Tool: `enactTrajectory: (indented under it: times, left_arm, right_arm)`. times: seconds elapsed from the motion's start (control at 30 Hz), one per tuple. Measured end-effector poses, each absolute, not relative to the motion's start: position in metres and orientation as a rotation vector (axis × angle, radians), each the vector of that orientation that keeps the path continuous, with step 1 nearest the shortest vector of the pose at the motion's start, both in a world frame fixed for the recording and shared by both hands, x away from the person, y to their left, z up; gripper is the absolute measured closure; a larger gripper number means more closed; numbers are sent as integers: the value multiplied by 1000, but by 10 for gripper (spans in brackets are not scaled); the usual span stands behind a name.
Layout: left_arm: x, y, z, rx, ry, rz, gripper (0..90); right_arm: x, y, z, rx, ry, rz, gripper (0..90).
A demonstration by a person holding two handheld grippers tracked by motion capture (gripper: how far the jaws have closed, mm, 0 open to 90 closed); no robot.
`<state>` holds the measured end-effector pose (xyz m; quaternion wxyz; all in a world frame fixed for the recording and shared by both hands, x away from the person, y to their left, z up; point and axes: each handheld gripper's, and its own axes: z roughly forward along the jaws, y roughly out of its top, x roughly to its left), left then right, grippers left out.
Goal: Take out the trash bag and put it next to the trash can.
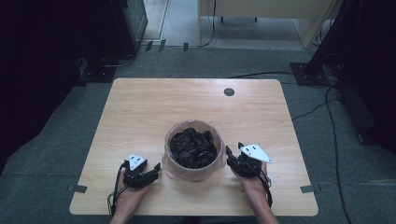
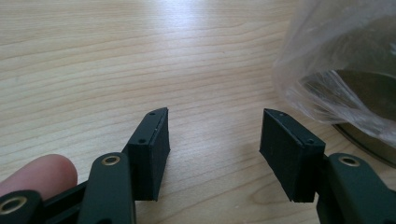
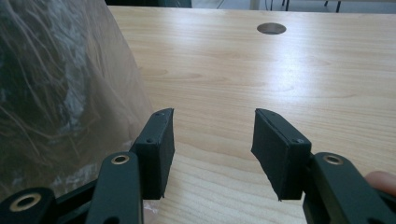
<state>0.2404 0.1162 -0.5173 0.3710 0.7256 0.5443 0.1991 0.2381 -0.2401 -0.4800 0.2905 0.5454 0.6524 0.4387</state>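
- Bin (image 1: 194,150), round and lined with a clear plastic bag (image 1: 173,169), stands on the near half of the wooden table (image 1: 140,107), between my two grippers; dark scraps (image 1: 192,147) fill its inside.
- My left gripper (image 1: 152,171) sits low over the table just to the left of the bin, its jaws apart with nothing but bare wood between them; the bag's film (image 2: 336,70) hangs close beside one pad without touching it.
- My right gripper (image 1: 234,154) is just beside the bin's right side, jaws likewise spread and empty, the crinkled bag (image 3: 60,93) near the left pad.
- A round hole (image 1: 229,92) marks the table's far edge.
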Motion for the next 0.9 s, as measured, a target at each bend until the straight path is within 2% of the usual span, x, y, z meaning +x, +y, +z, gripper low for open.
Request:
enactTrajectory:
  times: [0.17,0.5,0.9]
  left_arm:
    - [238,113,-519,1882,1373,514,422]
    - [230,98,-521,1987,1253,545,345]
    - [223,81,-522,2060,1137,519,289]
  right_arm:
    - [238,-242,-480,1467,1739,1168,488]
    - [237,-246,-478,1487,1711,1178,485]
    - [234,-256,-480,1524,1705,1138,464]
